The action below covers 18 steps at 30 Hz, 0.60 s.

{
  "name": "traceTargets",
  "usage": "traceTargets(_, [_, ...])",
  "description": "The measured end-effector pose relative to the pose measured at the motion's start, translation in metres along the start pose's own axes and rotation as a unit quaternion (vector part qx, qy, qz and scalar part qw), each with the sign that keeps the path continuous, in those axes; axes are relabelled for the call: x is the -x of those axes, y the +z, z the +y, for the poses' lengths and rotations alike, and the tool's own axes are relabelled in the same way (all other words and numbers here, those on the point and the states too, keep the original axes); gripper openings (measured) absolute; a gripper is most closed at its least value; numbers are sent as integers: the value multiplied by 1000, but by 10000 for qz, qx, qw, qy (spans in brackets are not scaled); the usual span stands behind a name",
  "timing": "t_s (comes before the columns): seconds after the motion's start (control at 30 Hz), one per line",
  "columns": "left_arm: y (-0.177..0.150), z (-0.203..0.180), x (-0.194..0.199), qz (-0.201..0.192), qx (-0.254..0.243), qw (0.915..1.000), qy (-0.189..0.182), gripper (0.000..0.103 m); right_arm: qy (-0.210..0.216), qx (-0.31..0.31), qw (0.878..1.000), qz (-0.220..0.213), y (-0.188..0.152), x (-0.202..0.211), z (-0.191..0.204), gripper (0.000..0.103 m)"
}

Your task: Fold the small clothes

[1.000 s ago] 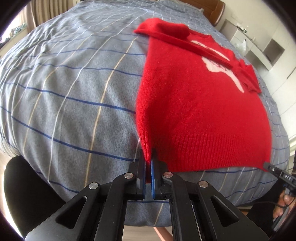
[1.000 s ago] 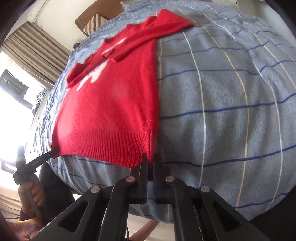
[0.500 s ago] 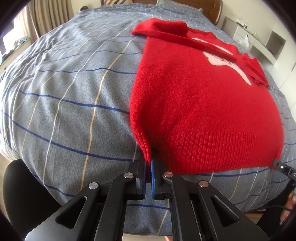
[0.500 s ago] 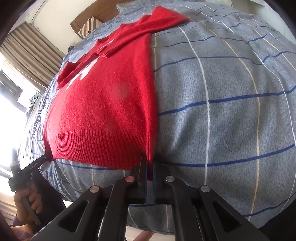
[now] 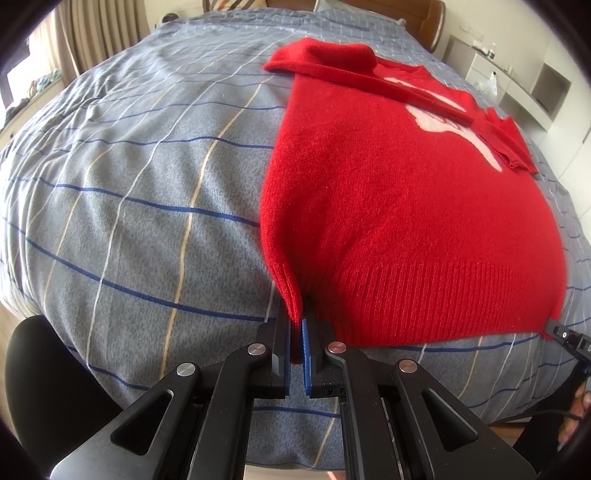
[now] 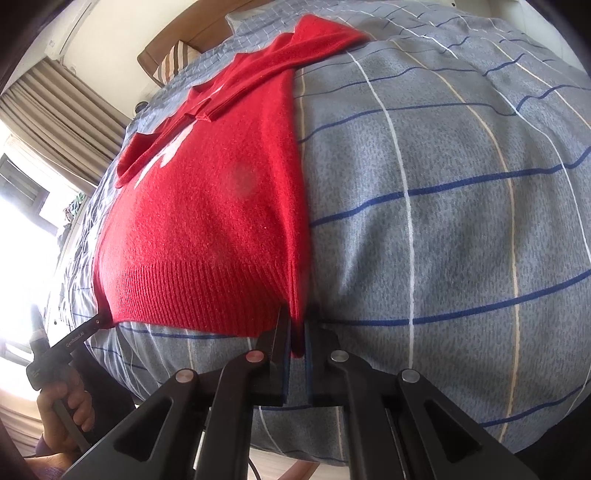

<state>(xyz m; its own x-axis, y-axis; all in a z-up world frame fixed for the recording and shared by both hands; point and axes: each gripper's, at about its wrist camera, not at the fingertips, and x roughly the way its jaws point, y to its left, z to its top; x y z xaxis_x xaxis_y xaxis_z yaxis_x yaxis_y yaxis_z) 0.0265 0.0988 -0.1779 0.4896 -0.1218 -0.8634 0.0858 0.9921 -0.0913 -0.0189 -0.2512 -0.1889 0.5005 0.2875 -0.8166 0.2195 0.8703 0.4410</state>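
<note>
- Looking along the left gripper: jaws clamped together on the near left hem corner of the red sweater, ribbed edge pinched between the blue pads and pulled up slightly into a peak.
- Spread flat on the grey checked bedspread, front side up, hem toward the camera; white motif showing on the chest, both sleeves folded across it.
- At the far right of the same view, tip of the right gripper touching the opposite hem corner; part of a hand visible below it.
- Beyond the bed, a wooden headboard, curtains on the left, white shelving on the right.
- Looking along the right gripper: jaws pressed shut on the near right hem corner of the red sweater, a strip of red knit caught between the pads.
- Lying on the grey checked bedspread, hem near, folded sleeves and neckline far.
- At lower left, the left gripper biting the other hem corner, held by a hand; bright window and curtains behind.
</note>
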Motion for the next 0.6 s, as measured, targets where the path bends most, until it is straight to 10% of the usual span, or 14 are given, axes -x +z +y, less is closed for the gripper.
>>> traceTargets(0.3, [-2, 4, 5, 227, 137, 9996, -94, 13, 146, -174, 9996, 136, -6, 5, -9, 21])
traceTargets(0.47, [-9, 12, 18, 537, 248, 9982, 15, 50, 55, -343, 9985, 422, -16, 9, -16, 26])
traceTargets(0.6, [-4, 23, 50, 191, 293, 9989, 299, 58, -408, -133, 9989, 178, -10, 46, -24, 26])
